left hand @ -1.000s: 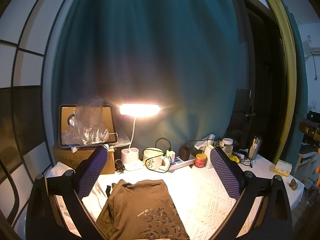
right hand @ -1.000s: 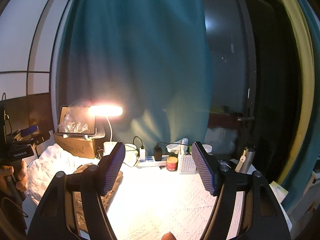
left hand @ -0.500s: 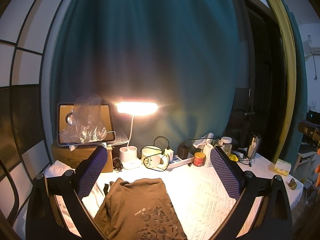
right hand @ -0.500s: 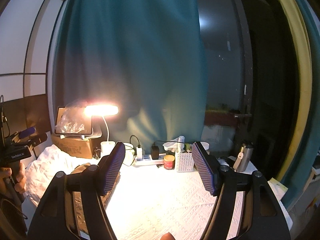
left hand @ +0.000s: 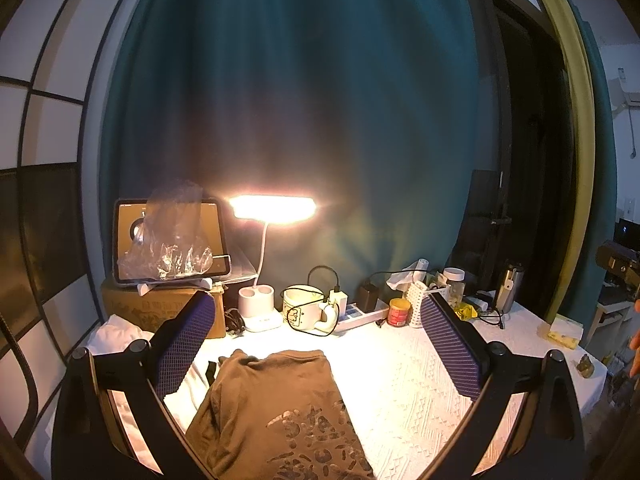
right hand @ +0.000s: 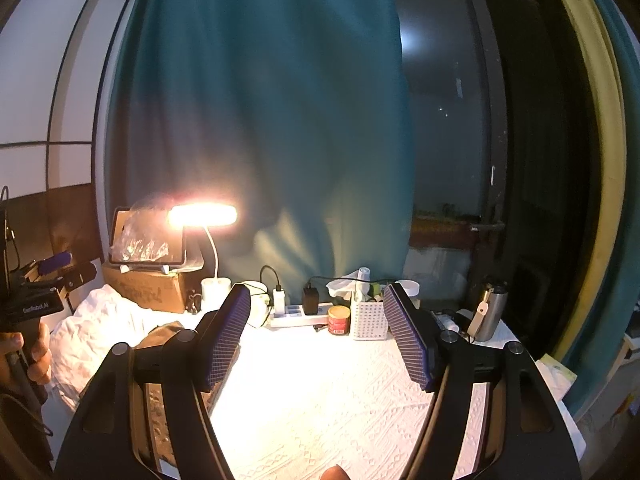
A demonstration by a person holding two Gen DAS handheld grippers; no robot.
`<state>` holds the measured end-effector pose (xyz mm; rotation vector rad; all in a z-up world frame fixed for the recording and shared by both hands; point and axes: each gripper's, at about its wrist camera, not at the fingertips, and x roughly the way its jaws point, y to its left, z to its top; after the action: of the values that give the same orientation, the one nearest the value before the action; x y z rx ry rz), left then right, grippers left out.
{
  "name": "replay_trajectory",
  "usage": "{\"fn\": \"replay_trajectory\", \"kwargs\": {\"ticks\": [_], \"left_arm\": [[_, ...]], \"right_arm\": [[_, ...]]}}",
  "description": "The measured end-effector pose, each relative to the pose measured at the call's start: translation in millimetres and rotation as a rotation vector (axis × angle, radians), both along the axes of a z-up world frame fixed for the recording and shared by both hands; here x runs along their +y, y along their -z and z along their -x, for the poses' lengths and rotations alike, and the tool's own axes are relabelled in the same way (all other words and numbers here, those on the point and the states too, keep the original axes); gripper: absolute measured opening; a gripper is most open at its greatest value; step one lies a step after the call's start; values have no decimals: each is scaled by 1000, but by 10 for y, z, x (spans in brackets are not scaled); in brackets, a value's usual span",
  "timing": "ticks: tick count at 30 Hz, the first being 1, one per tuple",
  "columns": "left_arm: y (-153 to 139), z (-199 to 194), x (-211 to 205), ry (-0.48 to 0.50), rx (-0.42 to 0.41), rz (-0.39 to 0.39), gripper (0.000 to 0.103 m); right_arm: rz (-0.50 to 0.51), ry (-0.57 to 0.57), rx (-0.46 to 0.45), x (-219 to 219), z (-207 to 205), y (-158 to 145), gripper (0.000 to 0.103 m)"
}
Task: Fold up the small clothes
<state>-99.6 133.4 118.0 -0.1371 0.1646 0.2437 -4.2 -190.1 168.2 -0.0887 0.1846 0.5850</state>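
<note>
Barely anything's moved since a second ago: your view just tipped down a touch, so no fold yet. Brown shirt [left hand: 276, 412] lies flat near the table's [left hand: 404, 392] front-left edge, under and between your left gripper's [left hand: 316, 344] wide-open fingers. Right gripper [right hand: 316, 340], also wide and empty, hangs just right of it.

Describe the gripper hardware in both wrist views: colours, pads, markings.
Both grippers, left and right, match: glossy black frames with round bolt heads, and two flat fingers faced with purple-blue grid-textured pads. Seen from the right wrist view, the left unit's black handle bears small white lettering; a dark cable hangs beside it.
</note>
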Motion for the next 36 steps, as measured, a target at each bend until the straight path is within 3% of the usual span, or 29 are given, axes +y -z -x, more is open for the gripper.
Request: {"fn": "replay_trajectory", "kwargs": {"ticks": [36], "left_arm": [[-15, -3, -51, 14, -7, -6, 101]], "right_arm": [[3, 3, -3, 18, -11, 9, 72]]}}
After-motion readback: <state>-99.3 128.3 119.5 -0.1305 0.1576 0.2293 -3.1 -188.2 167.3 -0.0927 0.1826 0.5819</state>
